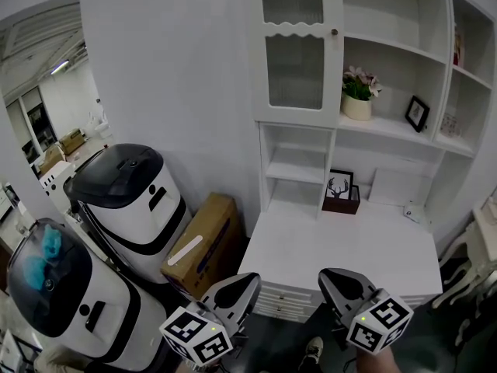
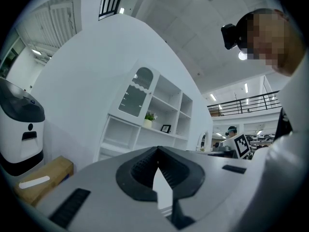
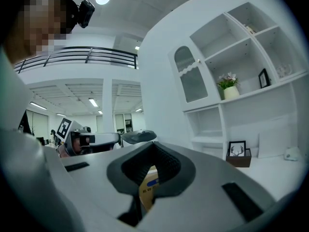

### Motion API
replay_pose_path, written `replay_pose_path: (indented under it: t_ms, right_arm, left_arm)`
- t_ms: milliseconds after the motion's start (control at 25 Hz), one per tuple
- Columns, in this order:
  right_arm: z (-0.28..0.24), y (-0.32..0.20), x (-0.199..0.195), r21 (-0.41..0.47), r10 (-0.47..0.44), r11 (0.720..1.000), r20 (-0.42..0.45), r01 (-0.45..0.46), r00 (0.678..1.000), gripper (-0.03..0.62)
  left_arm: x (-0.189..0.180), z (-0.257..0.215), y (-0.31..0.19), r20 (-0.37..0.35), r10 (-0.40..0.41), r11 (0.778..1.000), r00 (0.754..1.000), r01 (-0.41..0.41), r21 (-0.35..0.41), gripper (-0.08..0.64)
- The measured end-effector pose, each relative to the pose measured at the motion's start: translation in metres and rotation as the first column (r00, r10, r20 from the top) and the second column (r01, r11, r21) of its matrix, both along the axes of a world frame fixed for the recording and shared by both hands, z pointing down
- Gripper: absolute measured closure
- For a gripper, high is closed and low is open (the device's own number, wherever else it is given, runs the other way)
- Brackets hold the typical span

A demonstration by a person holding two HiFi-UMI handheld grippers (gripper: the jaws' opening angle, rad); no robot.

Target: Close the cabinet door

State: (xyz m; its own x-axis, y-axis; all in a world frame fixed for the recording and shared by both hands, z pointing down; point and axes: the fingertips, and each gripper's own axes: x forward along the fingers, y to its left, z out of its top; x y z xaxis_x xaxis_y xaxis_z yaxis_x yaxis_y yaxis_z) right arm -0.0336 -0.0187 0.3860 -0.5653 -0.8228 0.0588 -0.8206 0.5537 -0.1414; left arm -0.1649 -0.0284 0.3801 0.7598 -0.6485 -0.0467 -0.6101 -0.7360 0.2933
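The cabinet door (image 1: 293, 49) is high above the left end of the desk (image 1: 295, 251), in the upper left corner of the white shelf unit that stands on the desk. It is a tall, narrow door with two glass panes, one over the other. Its long axis stands upright, and its front face looks out over the desk toward the person. A small dark knob (image 1: 335, 31) sits on the right edge of the door. As far as the head view shows, the door lies flat against its frame.

Both tools are low, in front of the near edge of the desk, and both point toward it. The left tool (image 1: 250, 280) is before the left corner of the desk. Its jaws are pressed together and nothing is between them. The right tool (image 1: 329, 277) is before the middle of the near edge. Its jaws are also pressed together and empty.

At the back of the desk stands a framed deer picture (image 1: 340, 185). On the shelf above the desk there is a pot of flowers (image 1: 358, 99). A cardboard box (image 1: 203, 243) lies on the floor just left of the desk.
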Motion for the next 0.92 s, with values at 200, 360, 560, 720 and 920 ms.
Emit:
replay_pose_path:
  t_ms: [200, 360, 560, 720, 920]
  right_arm:
    - [0.0, -0.001, 0.005, -0.001, 0.002, 1.0, -0.001, -0.002, 1.0, 0.588]
    - [0.004, -0.003, 0.011, -0.01, 0.011, 1.0, 0.006, -0.011, 1.0, 0.588]
    - [0.004, -0.007, 0.019, -0.012, 0.027, 1.0, 0.013, -0.027, 1.0, 0.588]
    - [0.003, -0.009, 0.02, -0.011, 0.028, 1.0, 0.013, -0.028, 1.0, 0.588]
    - [0.005, -0.014, 0.017, -0.01, 0.024, 1.0, 0.012, -0.024, 1.0, 0.588]
  left_arm:
    - [0.007, 0.001, -0.002, 0.001, 0.007, 1.0, 1.0, -0.007, -0.003, 0.554]
    - [0.014, 0.006, -0.004, 0.005, 0.017, 1.0, 1.0, -0.017, -0.015, 0.554]
    - [0.019, 0.007, -0.007, 0.008, 0.025, 1.0, 1.0, -0.025, -0.018, 0.554]
    - [0.02, 0.008, -0.01, 0.01, 0.027, 0.999, 1.0, -0.027, -0.02, 0.554]
    - [0.018, 0.008, -0.015, 0.01, 0.027, 1.0, 1.0, -0.027, -0.016, 0.554]
